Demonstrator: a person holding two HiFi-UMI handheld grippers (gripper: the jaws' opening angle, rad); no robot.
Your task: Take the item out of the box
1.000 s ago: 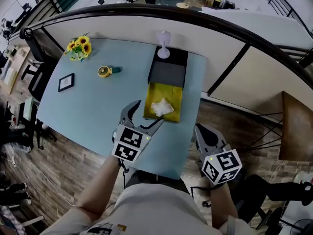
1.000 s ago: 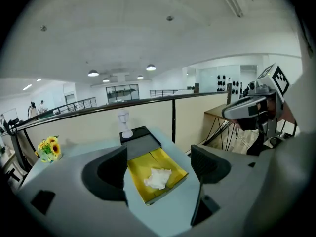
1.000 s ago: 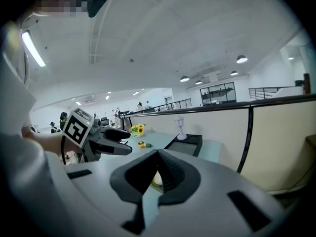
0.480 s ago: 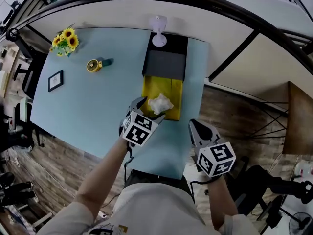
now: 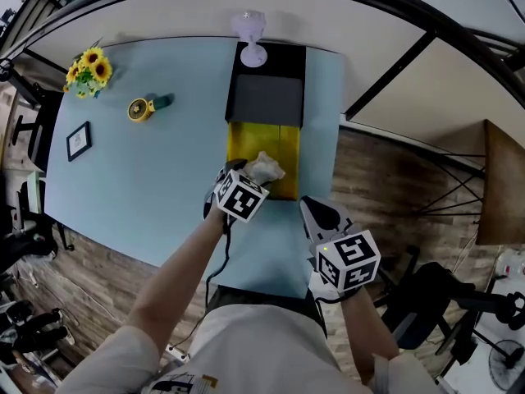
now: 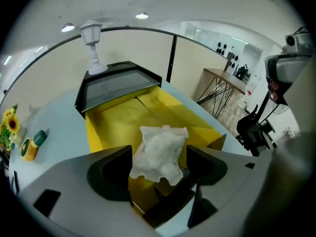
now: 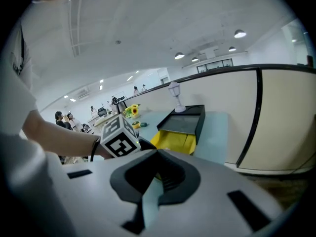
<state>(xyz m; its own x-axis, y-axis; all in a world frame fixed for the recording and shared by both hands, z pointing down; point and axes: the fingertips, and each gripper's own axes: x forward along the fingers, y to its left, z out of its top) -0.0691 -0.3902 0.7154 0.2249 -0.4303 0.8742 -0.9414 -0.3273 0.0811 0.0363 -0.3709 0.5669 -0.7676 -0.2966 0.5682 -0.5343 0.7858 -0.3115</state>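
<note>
A crumpled white item (image 5: 264, 168) lies in the open yellow box (image 5: 254, 142) on the pale blue table (image 5: 148, 187). My left gripper (image 5: 248, 173) points steeply down into the box's near end. In the left gripper view the item (image 6: 160, 152) sits between the two jaws of that gripper (image 6: 158, 164); the jaws have just been closing around it, with a gap still showing on the right side. The yellow box floor (image 6: 113, 125) stretches beyond it. My right gripper (image 5: 310, 209) hangs at the table's front edge, right of the box, its jaws (image 7: 157, 169) together and holding nothing.
The box's black lid (image 5: 264, 97) lies folded back at the far end, with a white lamp figure (image 5: 248, 35) behind it. Sunflowers (image 5: 88, 70), a yellow tape measure (image 5: 141, 109) and a small picture frame (image 5: 78, 140) stand at the table's left. A railing runs behind the table.
My left gripper has dropped from the table's front edge into the box and now straddles the white item, its jaws narrower. The right gripper has moved lower and slightly forward.
</note>
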